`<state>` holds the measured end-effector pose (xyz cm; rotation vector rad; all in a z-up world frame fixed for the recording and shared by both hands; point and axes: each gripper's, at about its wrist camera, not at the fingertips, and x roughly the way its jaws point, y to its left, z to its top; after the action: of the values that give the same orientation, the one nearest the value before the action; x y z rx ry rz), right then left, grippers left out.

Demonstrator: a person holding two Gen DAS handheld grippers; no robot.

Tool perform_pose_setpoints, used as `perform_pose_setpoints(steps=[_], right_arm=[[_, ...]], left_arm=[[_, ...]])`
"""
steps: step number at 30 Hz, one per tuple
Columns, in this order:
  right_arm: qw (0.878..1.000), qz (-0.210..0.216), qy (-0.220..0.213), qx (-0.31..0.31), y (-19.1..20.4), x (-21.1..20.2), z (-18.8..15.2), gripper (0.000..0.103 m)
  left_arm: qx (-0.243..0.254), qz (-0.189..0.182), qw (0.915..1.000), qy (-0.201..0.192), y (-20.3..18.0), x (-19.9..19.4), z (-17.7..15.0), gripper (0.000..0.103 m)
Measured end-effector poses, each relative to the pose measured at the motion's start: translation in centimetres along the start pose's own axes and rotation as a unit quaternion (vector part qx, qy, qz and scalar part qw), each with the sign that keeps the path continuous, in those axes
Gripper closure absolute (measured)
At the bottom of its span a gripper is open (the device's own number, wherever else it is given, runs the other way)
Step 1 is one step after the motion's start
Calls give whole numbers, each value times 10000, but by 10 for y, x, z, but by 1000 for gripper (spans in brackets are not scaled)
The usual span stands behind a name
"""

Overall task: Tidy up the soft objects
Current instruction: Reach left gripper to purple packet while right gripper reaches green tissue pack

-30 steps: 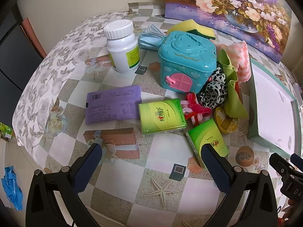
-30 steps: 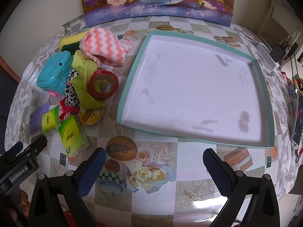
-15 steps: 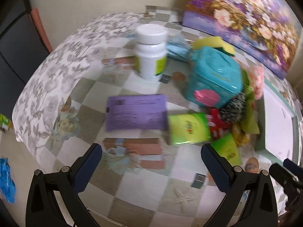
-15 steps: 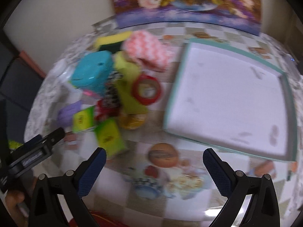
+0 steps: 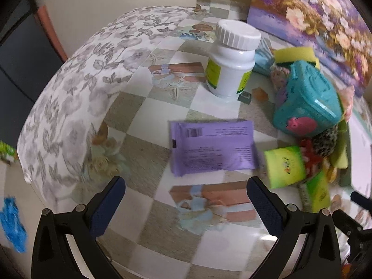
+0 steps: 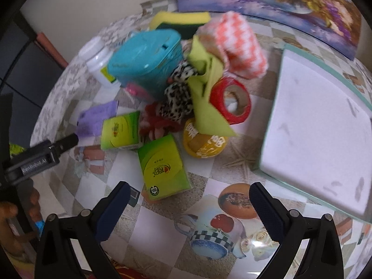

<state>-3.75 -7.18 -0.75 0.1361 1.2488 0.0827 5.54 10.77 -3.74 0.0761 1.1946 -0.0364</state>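
A pile of objects lies left of an empty teal-rimmed white tray (image 6: 274, 107). Soft items: a pink chevron cloth (image 6: 237, 44), a yellow-green cloth (image 6: 207, 95), a leopard-print scrunchie (image 6: 179, 100), a red scrunchie (image 6: 155, 123), a yellow sponge (image 6: 179, 18), two green tissue packs (image 6: 162, 165) (image 6: 121, 130), and a purple pack (image 5: 211, 146). My left gripper (image 5: 186, 207) is open and empty, just in front of the purple pack. My right gripper (image 6: 188, 211) is open and empty, just in front of the nearer green tissue pack.
A white bottle (image 5: 230, 58), a teal house-shaped box (image 5: 307, 102), a red tape roll (image 6: 232, 104) and a yellow round item (image 6: 202, 141) sit in the pile. A flower painting (image 6: 279, 2) leans at the back. The table edge drops off at left.
Both grippers have swung left and moved closer to the pile. The left view now centres on the purple pack, the right view on the green tissue pack. Both stay open.
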Motion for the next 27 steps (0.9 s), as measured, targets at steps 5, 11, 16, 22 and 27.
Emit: perform_pose_setpoints(steps=[5,11,16,22,27], right_arm=[[9992,-146,197,-301,18,21,2,0],[9974,-323,348,-544,34,42,3,0],[9977,-229,432,-472,33,48,3,1],[9970,-219,488,-558,35,51,4,1],[9970,-177,524,-538,37,55,3,1]], left_arm=[[216,23,9997,65,3,11,4,0],[534,-53,9985,99,-3,20,10,0],[1385,1,9902,178,-20,25,19,0],[2577,339,9655,183,-45,27,26,0],[2990,319,9533,287,-56,40,33,0]])
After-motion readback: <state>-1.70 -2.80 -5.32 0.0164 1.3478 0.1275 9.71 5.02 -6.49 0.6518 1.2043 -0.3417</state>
